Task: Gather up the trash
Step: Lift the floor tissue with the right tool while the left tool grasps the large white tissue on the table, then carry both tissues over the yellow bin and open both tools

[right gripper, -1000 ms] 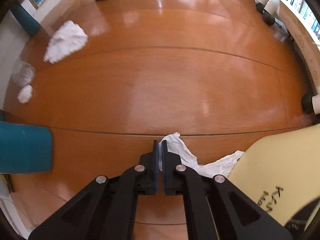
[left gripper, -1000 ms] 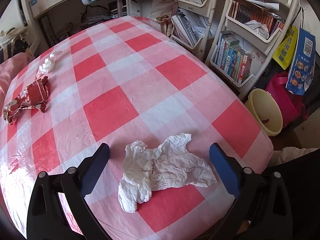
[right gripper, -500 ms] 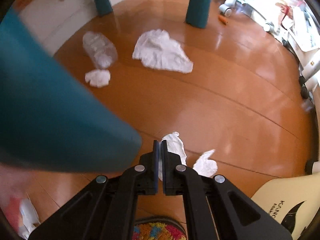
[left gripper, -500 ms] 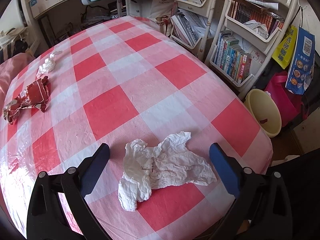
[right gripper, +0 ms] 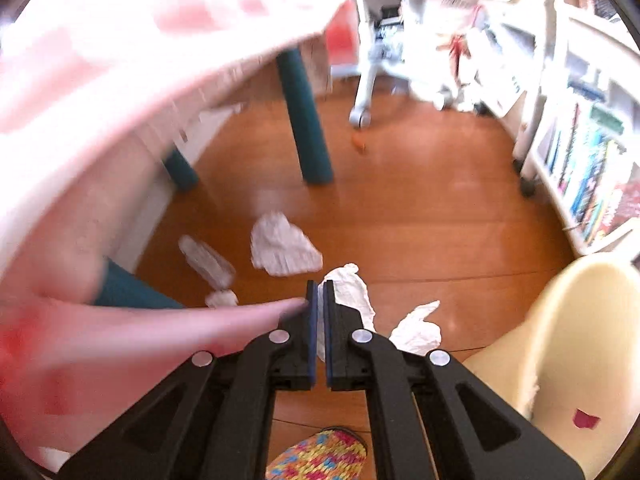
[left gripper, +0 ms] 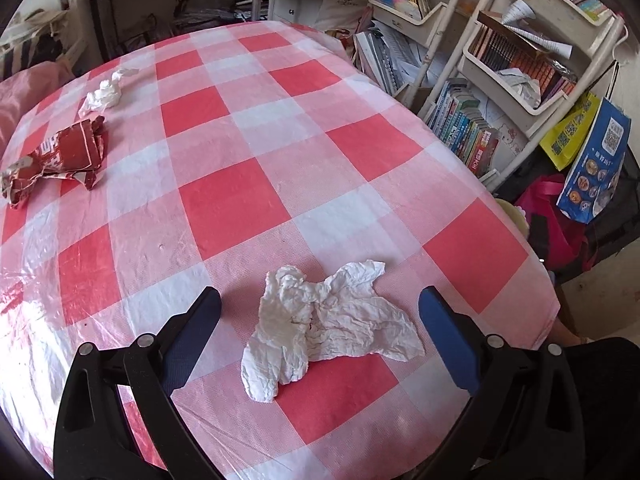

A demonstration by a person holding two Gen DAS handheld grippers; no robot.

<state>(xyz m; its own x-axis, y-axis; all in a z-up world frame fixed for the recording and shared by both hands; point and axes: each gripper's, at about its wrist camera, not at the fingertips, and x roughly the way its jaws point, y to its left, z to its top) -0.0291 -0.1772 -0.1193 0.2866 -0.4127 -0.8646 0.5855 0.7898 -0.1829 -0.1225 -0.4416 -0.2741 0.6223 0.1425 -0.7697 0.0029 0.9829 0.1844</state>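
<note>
Over the near edge of the bench (left gripper: 248,200), the left gripper (left gripper: 320,312) hovers with its fingers spread wide, released, straddling a crumpled white tissue (left gripper: 324,320) without touching it. At the far left edge lie a red snack wrapper (left gripper: 60,156) and, just beyond it, a smaller wad of tissue (left gripper: 104,94). Off the bench, above the floor (right gripper: 420,200), the right gripper (right gripper: 319,300) is clenched on a white tissue scrap (right gripper: 352,292) that hangs between its fingers.

Judged step: carrying the floor scrap to the bin. The cream waste bin (right gripper: 568,340) stands just to the right of the gripper; one small red fragment (right gripper: 586,418) shows inside, otherwise its contents cannot be made out. The next move calls for bringing the fingers over the bin's mouth and releasing.

Outstanding on the floor, near the teal bench legs: a flattened tissue (right gripper: 284,246), a clear plastic bottle (right gripper: 208,260) and a small wad (right gripper: 222,299).
</note>
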